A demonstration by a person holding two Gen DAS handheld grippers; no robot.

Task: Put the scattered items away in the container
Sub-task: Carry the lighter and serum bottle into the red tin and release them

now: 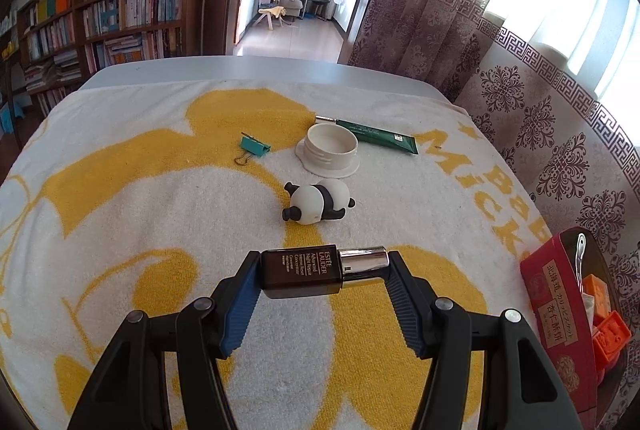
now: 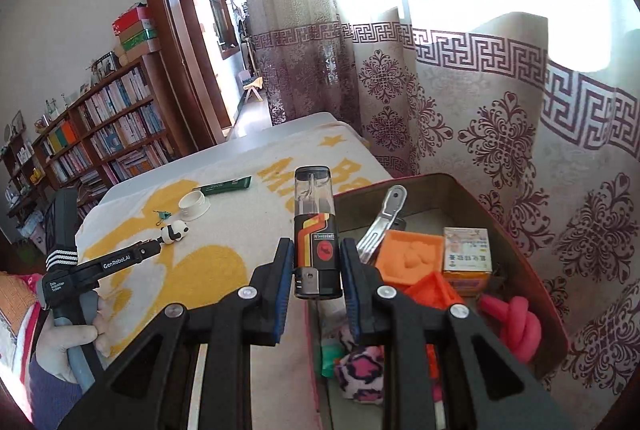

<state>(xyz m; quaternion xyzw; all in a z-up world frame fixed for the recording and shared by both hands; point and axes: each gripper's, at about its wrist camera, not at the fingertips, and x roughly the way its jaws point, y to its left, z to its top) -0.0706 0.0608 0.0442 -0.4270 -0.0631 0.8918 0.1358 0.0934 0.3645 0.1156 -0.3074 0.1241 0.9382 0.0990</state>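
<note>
My left gripper (image 1: 322,275) is shut on a dark brown serum bottle (image 1: 304,274) with a silver cap, held sideways above the towel. My right gripper (image 2: 316,272) is shut on a black lighter (image 2: 316,246) with orange stripes and a clear top, held upright over the left edge of the red tin container (image 2: 516,246). On the towel lie a panda figure (image 1: 318,204), a white jar lid (image 1: 330,148), a green tube (image 1: 372,136) and a teal binder clip (image 1: 254,148). The tin holds orange blocks (image 2: 412,258), a metal clip (image 2: 380,222), a small box (image 2: 466,256) and a pink knot (image 2: 516,322).
A white and yellow towel (image 1: 140,230) covers the table. Patterned curtains (image 2: 500,134) hang close behind the tin on the right. A bookshelf (image 1: 112,14) and doorway stand beyond the far edge. The left handle and hand show in the right wrist view (image 2: 76,294).
</note>
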